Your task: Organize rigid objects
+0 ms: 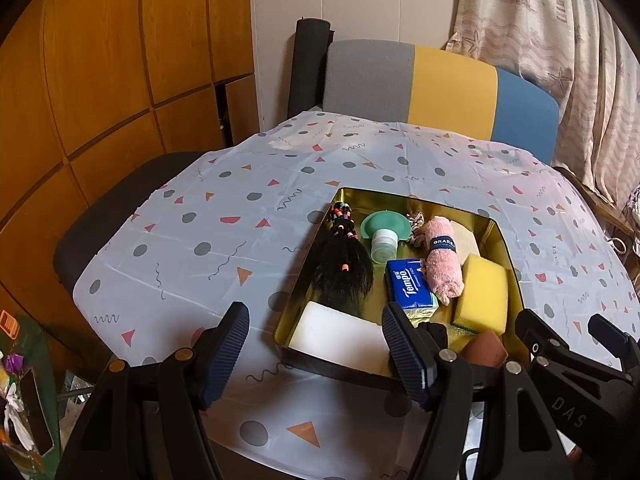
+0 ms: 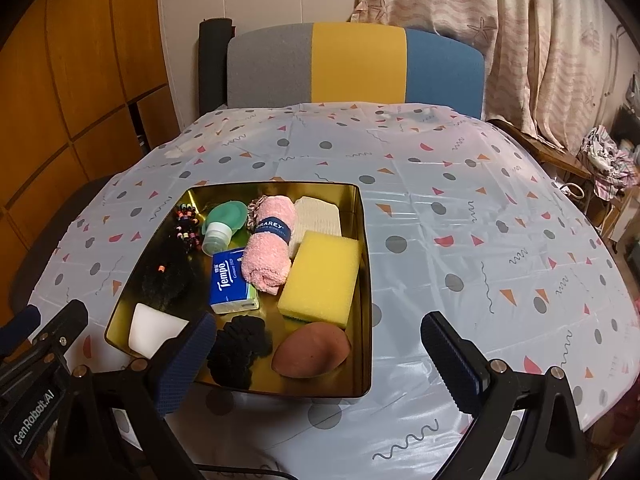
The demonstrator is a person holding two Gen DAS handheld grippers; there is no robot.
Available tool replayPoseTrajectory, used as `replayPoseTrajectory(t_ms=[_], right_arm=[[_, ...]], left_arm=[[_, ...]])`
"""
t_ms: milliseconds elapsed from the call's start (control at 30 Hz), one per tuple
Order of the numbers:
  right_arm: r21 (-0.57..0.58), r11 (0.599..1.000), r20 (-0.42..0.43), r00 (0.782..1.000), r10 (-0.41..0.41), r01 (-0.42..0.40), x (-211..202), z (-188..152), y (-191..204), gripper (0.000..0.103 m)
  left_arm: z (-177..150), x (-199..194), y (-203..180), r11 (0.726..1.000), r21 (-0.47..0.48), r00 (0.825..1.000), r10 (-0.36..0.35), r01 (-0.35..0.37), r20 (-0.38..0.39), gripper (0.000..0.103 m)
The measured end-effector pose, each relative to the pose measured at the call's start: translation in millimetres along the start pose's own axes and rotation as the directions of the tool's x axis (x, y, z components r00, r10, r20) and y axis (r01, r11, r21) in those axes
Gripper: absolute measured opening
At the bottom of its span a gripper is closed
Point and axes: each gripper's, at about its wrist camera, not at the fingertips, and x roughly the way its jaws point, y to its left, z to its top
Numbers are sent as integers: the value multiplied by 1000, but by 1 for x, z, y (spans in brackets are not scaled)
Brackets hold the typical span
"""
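Observation:
A gold tin tray (image 2: 366,280) (image 1: 505,240) sits on the patterned tablecloth. In it lie a yellow sponge (image 2: 320,278) (image 1: 484,292), a rolled pink towel (image 2: 268,246) (image 1: 442,260), a blue Tempo tissue pack (image 2: 232,282) (image 1: 410,284), a green silicone bottle (image 2: 222,226) (image 1: 384,234), a black hairpiece with beads (image 2: 168,272) (image 1: 344,268), a white block (image 2: 154,330) (image 1: 340,336), a black scrunchie (image 2: 240,350), a brown egg-shaped sponge (image 2: 312,350) (image 1: 486,348) and a white pad (image 2: 318,216). My left gripper (image 1: 316,354) is open and empty at the tray's near left corner. My right gripper (image 2: 320,364) is open and empty over the tray's near edge.
A chair with a grey, yellow and blue back (image 2: 356,66) stands behind the round table (image 2: 480,240). A wooden cabinet (image 1: 100,80) is at the left and curtains (image 2: 520,40) at the right. Clutter lies on the floor at the far right (image 2: 608,160).

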Motion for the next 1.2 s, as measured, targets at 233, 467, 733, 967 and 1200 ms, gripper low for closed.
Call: replayPoseTrajectory(t_ms=[233,467,733,967,1200], right_arm=[[3,1000,-12,1000,5,-5,3,-1,0,103],[7,1000,-24,1000,19,-19,5,-1,-1,103],[9,1000,-28,999,22,-22,6,-1,-1,103],[10,1000,-31,999,23,-23,7,-2,-1,103],[13,1000,-32,999,24,-24,8,-2,-2,103]], left_arm=[[-1,1,-1,1000,4,1000,5,-5,0,70],[-2,0,-1,1000,4,1000,12,-12,7,70],[-3,1,-1,1000,8,1000,9,-9,-1,70],[-3,3,-2,1000,16,1000,11,-11,-6,70],[-4,5,-3,1000,18,1000,2,-2,-19,70]])
